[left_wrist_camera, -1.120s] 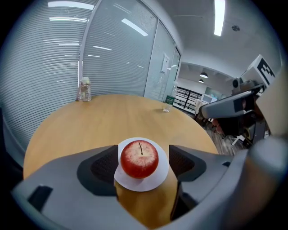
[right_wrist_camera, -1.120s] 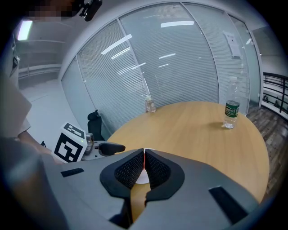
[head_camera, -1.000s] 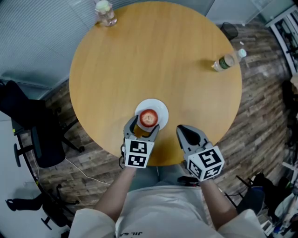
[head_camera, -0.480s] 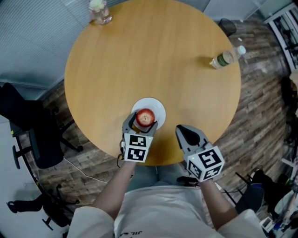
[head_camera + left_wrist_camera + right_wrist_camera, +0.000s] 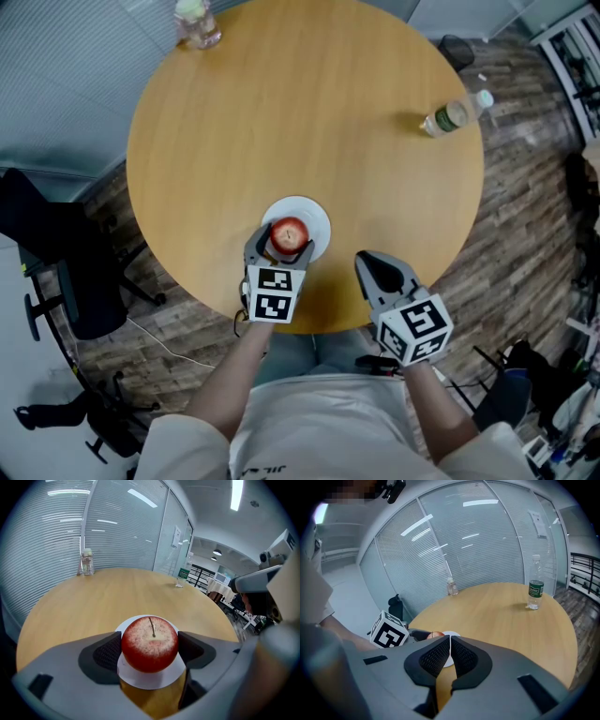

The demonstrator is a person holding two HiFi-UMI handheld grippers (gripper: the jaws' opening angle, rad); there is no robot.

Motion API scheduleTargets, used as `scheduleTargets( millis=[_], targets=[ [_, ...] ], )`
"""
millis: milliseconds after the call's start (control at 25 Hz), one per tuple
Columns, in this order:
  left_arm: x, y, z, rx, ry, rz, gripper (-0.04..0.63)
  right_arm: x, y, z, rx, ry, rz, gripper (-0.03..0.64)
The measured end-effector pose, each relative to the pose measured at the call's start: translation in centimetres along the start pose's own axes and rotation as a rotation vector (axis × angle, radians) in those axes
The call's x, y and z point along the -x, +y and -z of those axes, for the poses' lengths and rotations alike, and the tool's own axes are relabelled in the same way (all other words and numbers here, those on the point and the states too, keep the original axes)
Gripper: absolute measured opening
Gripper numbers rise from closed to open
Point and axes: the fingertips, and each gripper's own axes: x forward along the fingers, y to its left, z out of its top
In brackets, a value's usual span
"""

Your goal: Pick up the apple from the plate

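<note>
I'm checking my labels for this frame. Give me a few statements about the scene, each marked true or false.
The left tool grips the apple between its jaws. True.
The right tool is wide open. False: its jaws are together, holding nothing.
The plate is white. True.
The apple is green. False: it is red.
The bottle lies on its side. False: it stands upright on the table.
</note>
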Motion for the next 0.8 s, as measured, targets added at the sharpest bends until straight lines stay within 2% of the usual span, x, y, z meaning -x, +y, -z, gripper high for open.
scheduleTargets(
  millis=[400, 560, 800],
  targets=[
    [1.3, -0.1, -0.9, 0.002, -0.029, 0.000, 0.376, 0.2, 0.3, -0.8, 0.020, -0.012, -0.010, 0.032],
    [2.5, -0.4, -1.7, -0.028, -0.053, -0.007, 0.376, 0.6, 0.6, -1.3, 0.031, -0.030, -0.010, 0.032],
    [4.9, -1.3, -2.5, -0.026, -0.086, 0.032, 0.376, 1.5, 1.3, -2.2, 0.050, -0.058, -0.013, 0.032]
  ],
)
